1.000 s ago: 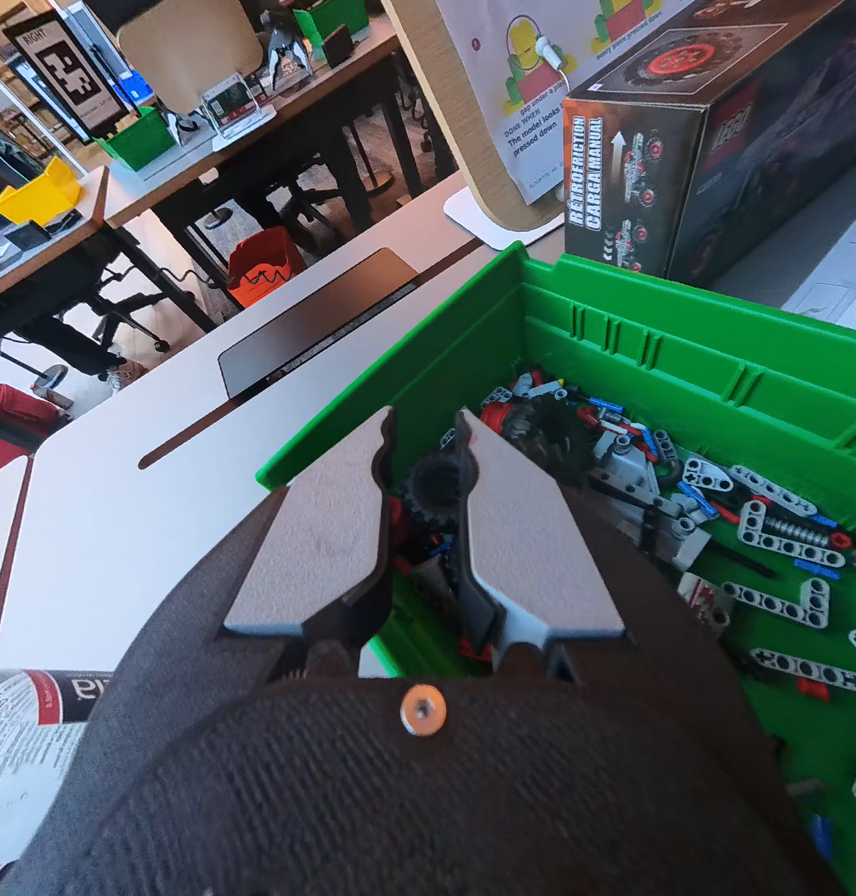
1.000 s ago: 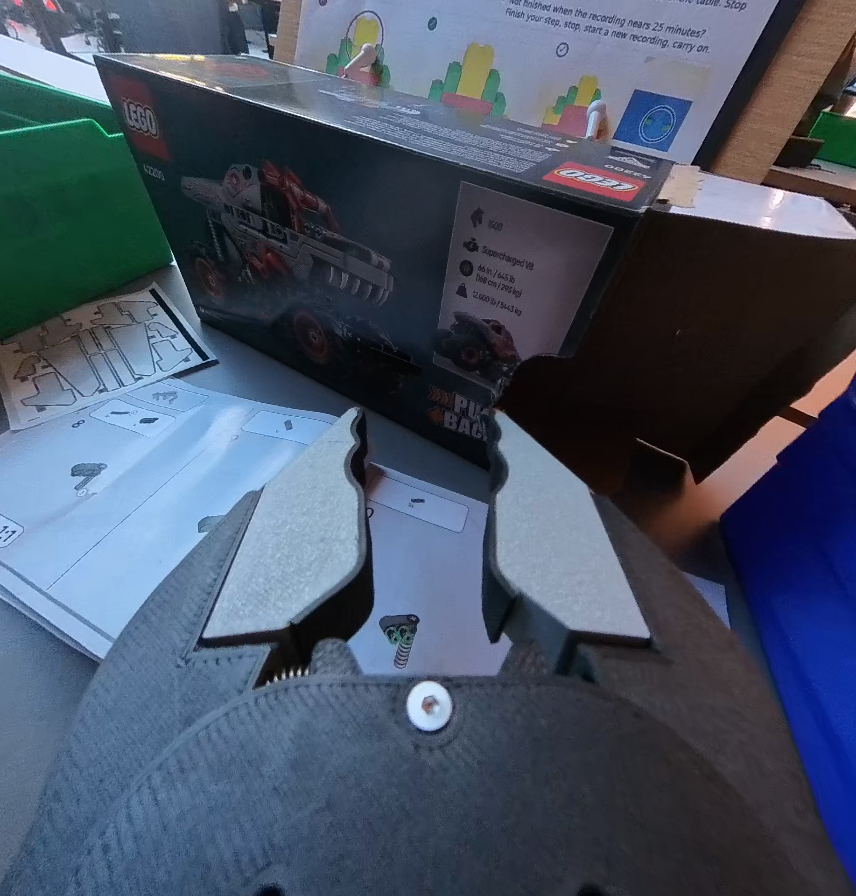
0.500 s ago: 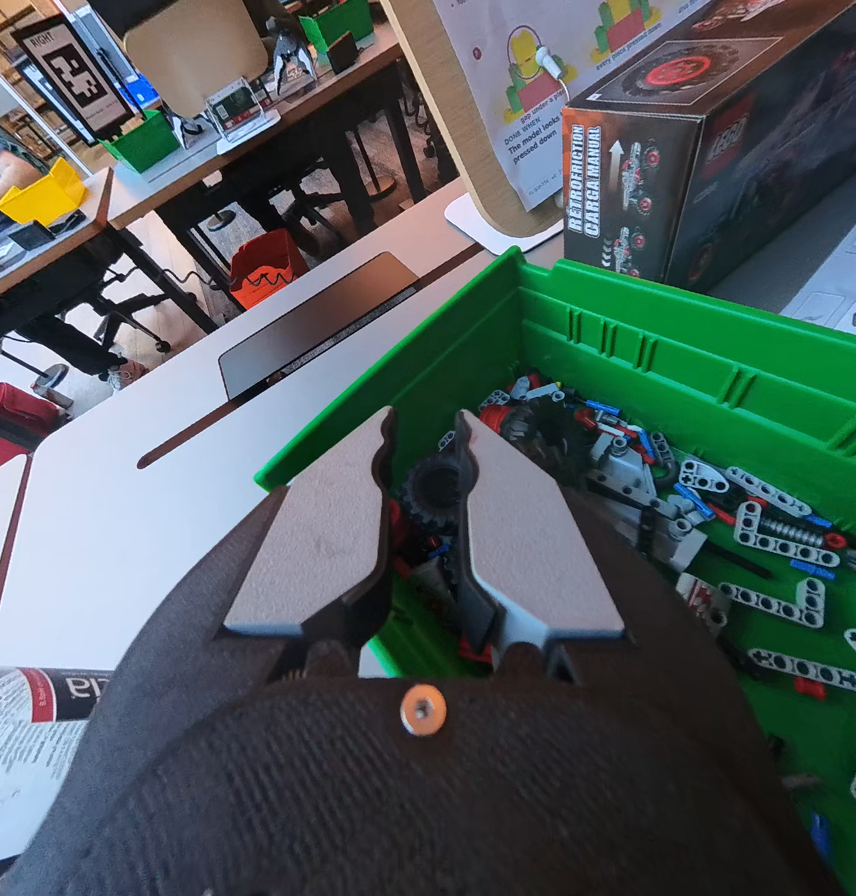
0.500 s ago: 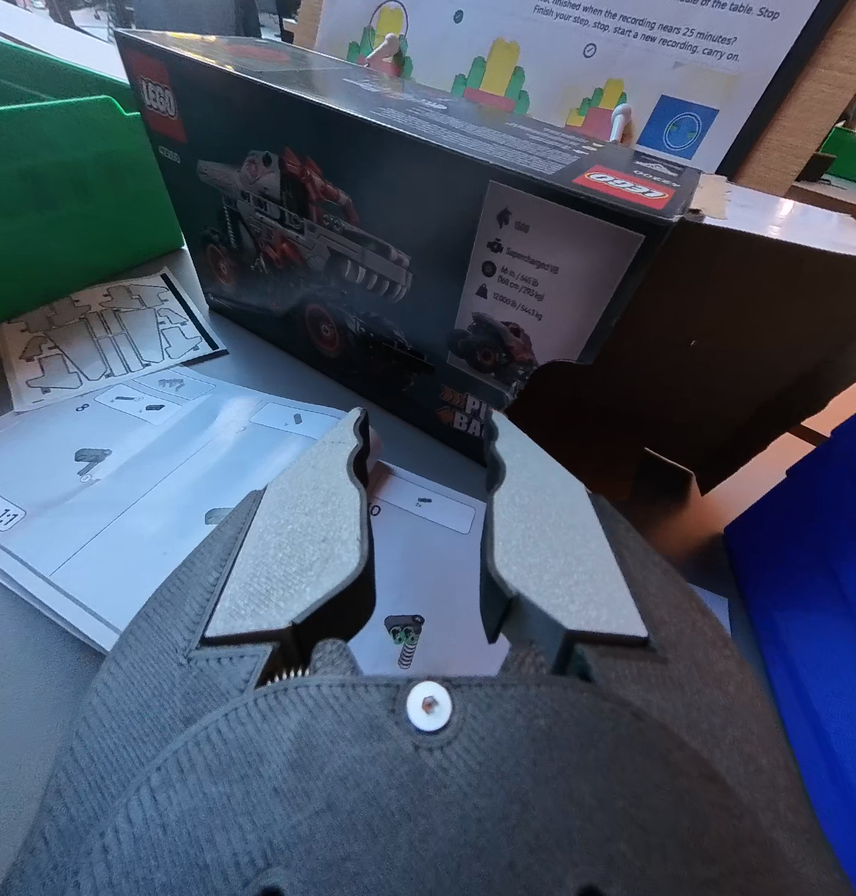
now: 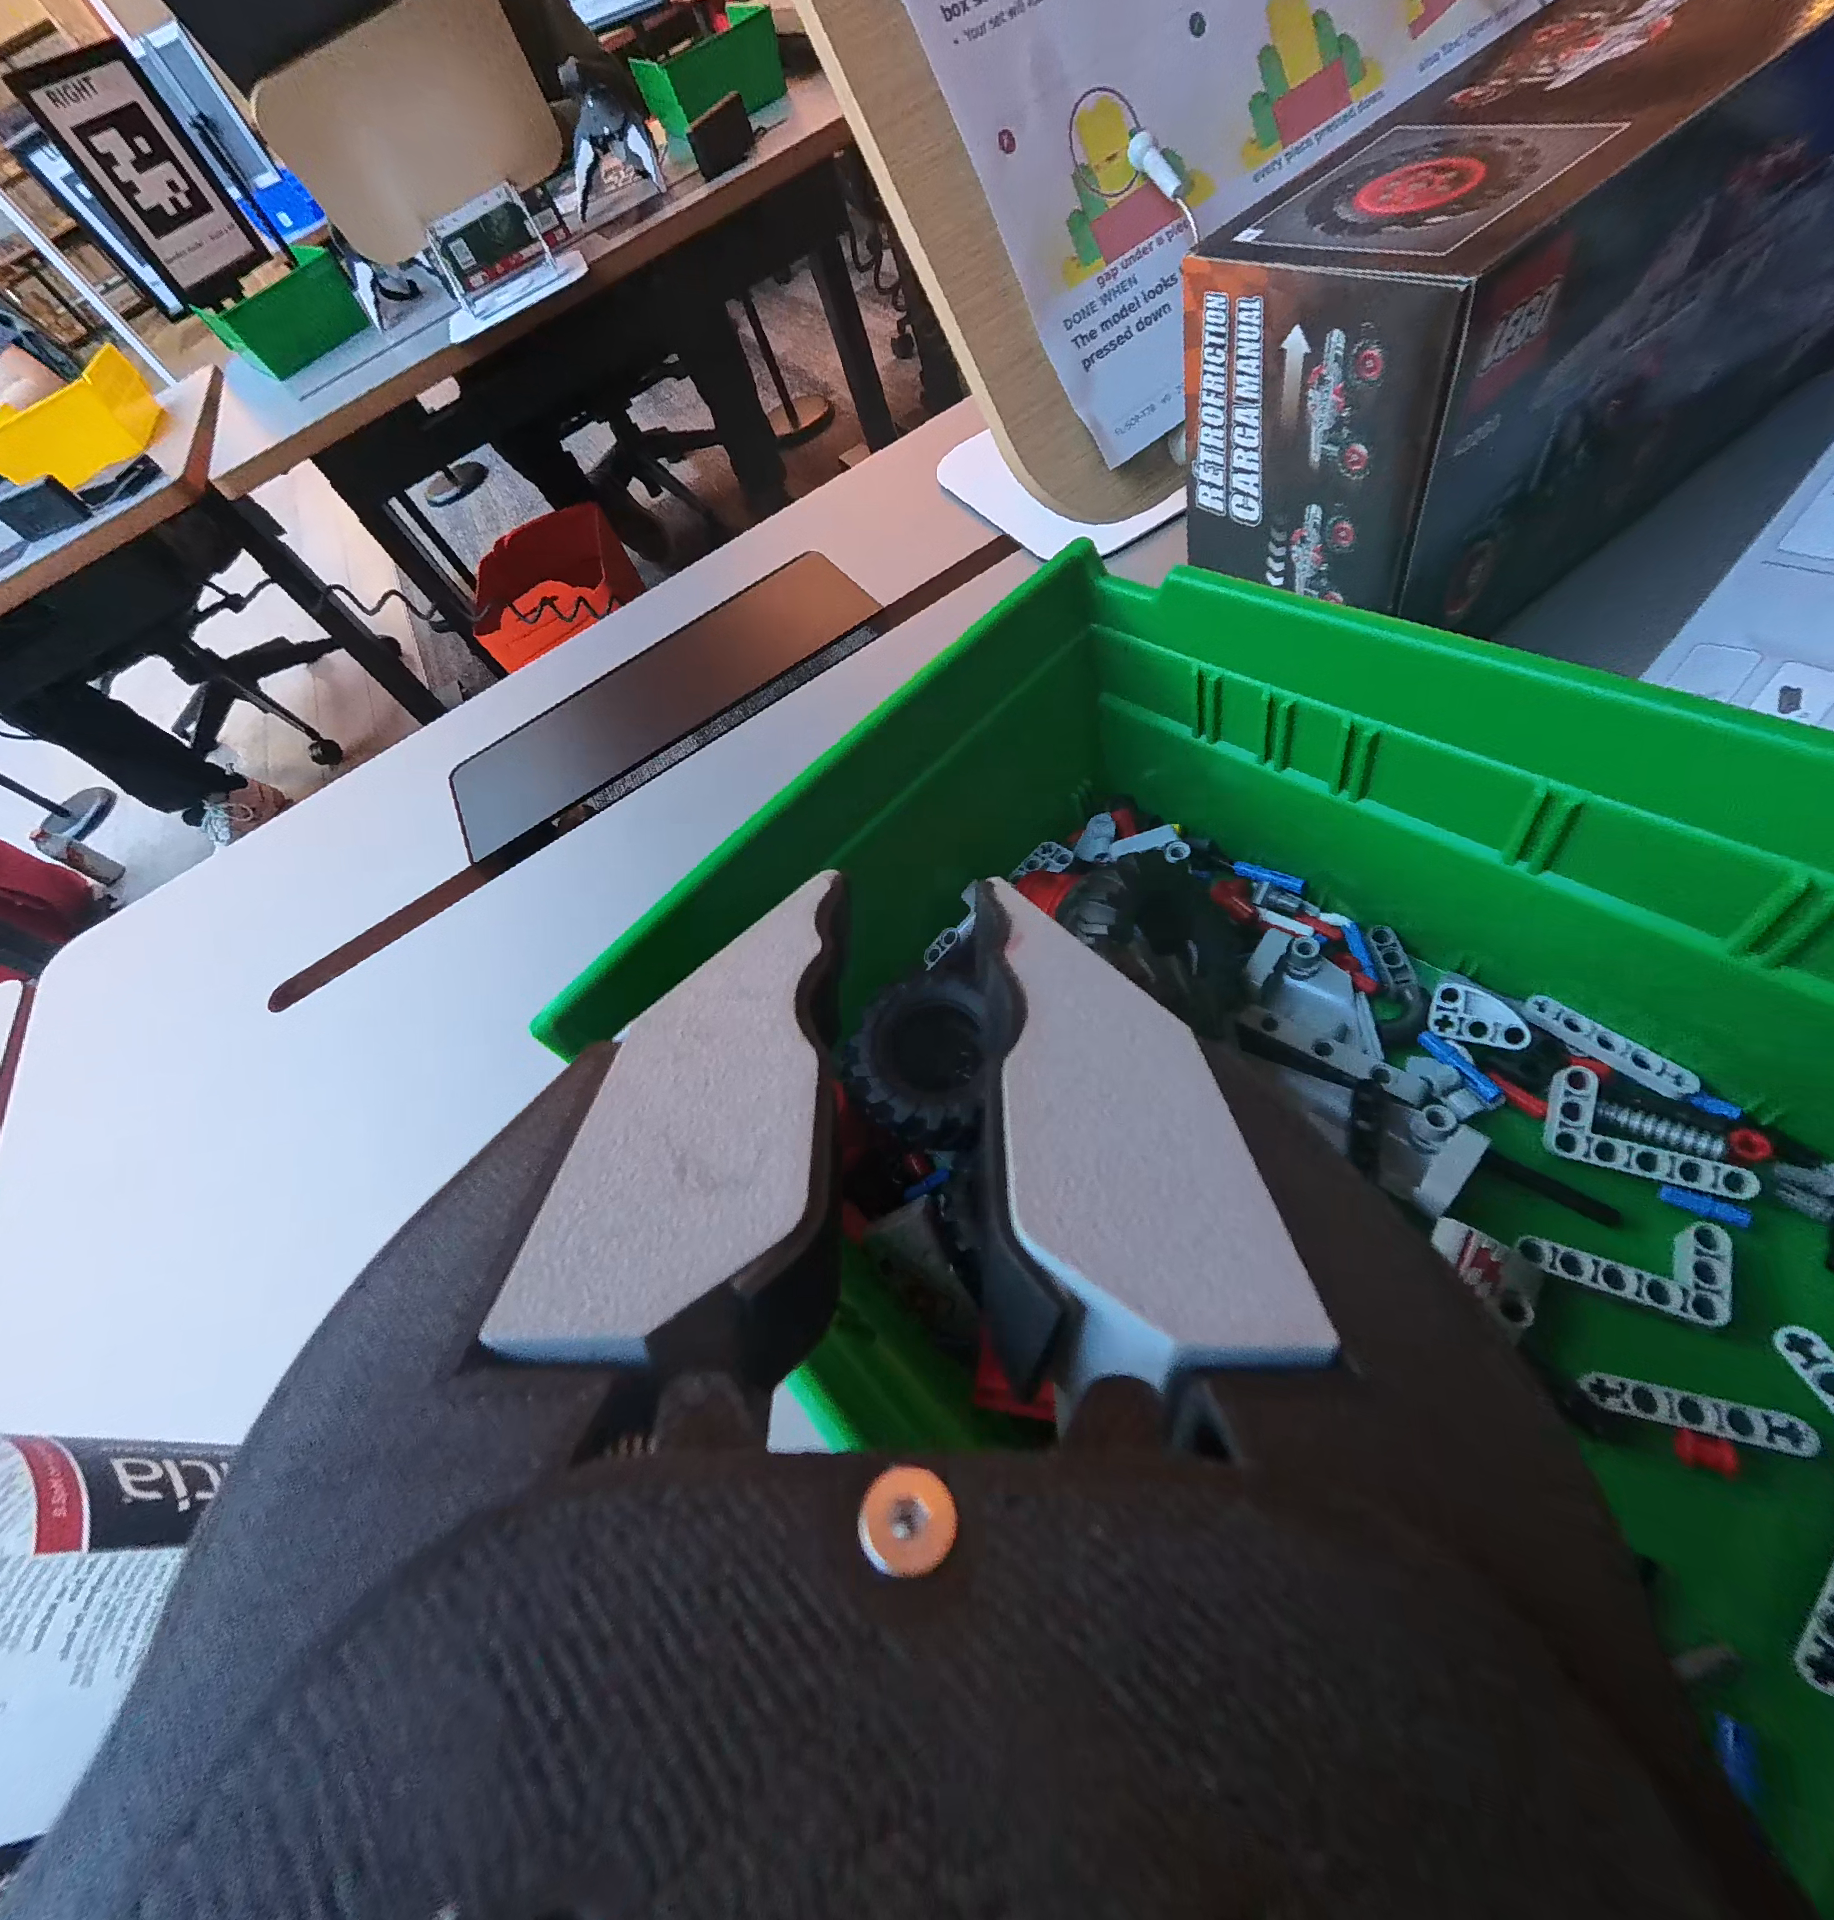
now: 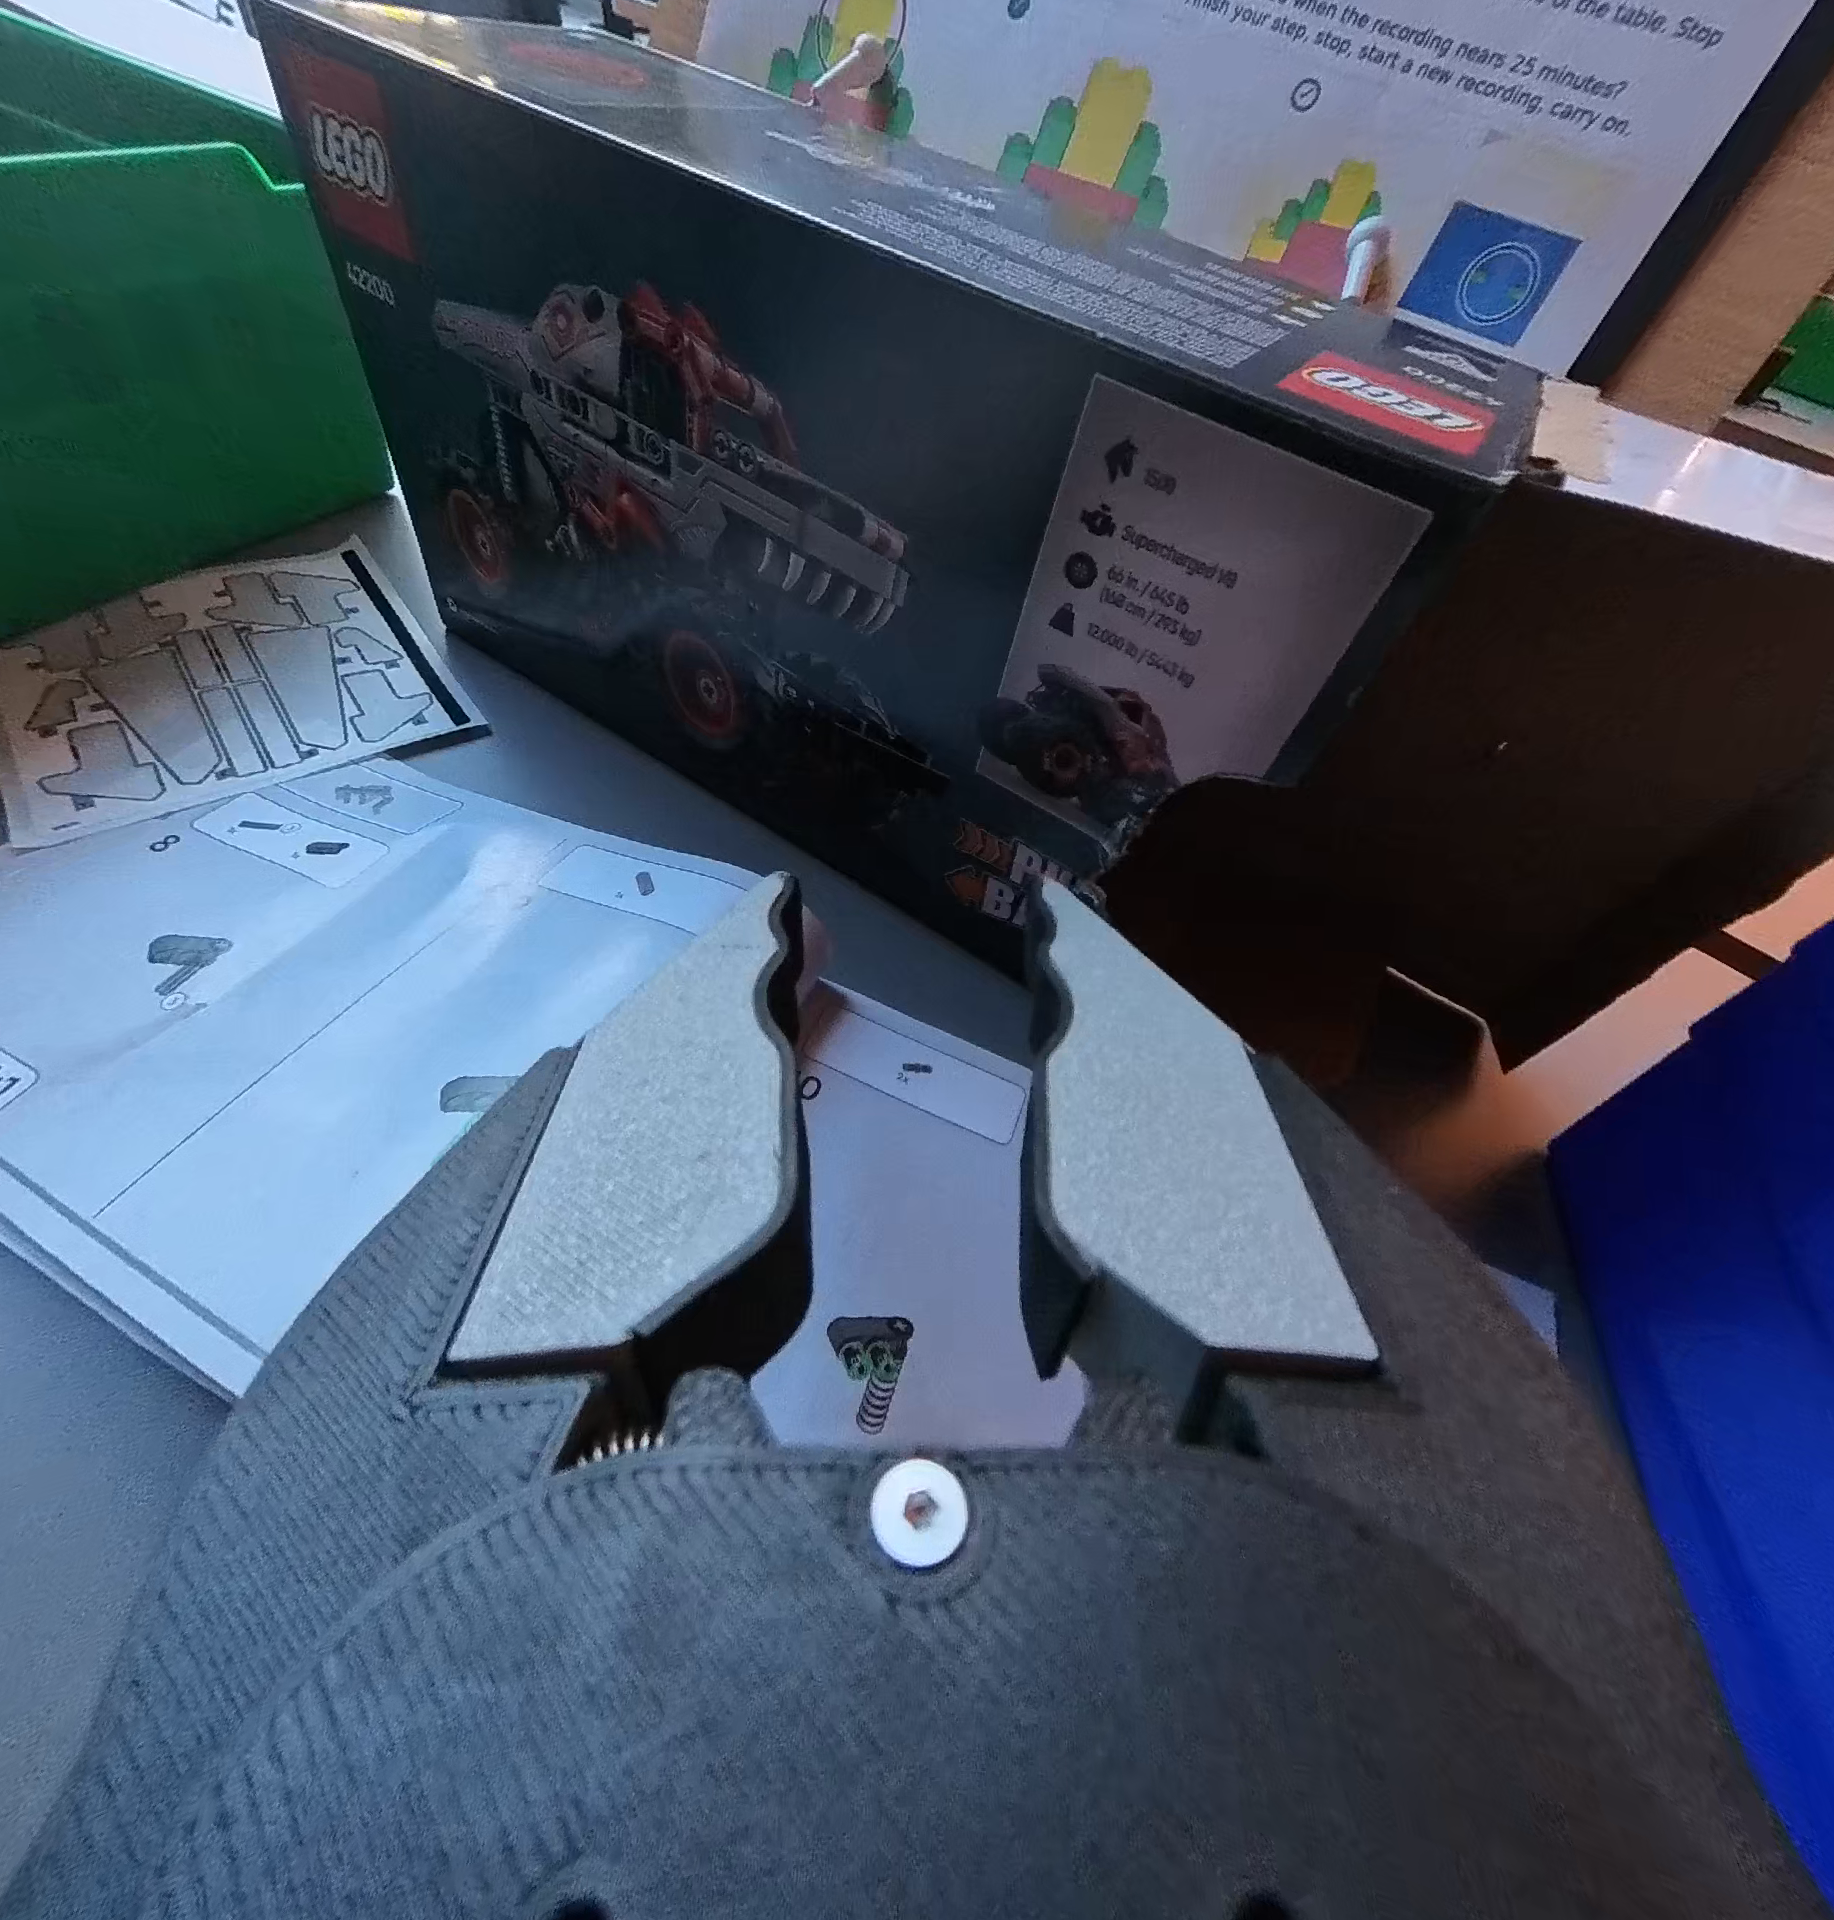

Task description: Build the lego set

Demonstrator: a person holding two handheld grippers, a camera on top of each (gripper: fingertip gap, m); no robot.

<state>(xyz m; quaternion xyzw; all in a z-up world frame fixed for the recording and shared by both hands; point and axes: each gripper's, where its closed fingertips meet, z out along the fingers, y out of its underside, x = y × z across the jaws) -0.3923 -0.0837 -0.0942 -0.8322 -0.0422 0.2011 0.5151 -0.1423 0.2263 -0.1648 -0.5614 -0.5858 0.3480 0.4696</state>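
The left gripper (image 5: pixel 911 940) is hanging over the green bin (image 5: pixel 1495 769) of loose lego pieces (image 5: pixel 1578 1122), jaws narrowly parted, a black tyre (image 5: pixel 923 1060) between them; whether it is gripped cannot be told. The right gripper (image 6: pixel 913 935) is gaping empty above the instruction booklet (image 6: pixel 300 987).

**Hidden, cropped, blurred**

Left tool (image 5: pixel 908 914): its body covers the near corner of the green bin (image 5: pixel 1495 790); the bin's right side runs off frame. A black tyre (image 5: pixel 928 1055) sits between the fingers; can't tell if they touch it or if it lies lower in the bin. Loose parts (image 5: pixel 1619 1143) at the right edge are smeared. The printed paper (image 5: pixel 51 1579) at bottom left is cropped and partly covered.

Right tool (image 6: pixel 908 920): its body hides the booklet's (image 6: pixel 269 1018) near right part. The set box (image 6: pixel 788 499) has its lower right corner behind a dark cardboard flap (image 6: pixel 1515 831). The blue bin (image 6: pixel 1744 1351) is cropped at right. Poster (image 6: pixel 1308 104) top is cut off.
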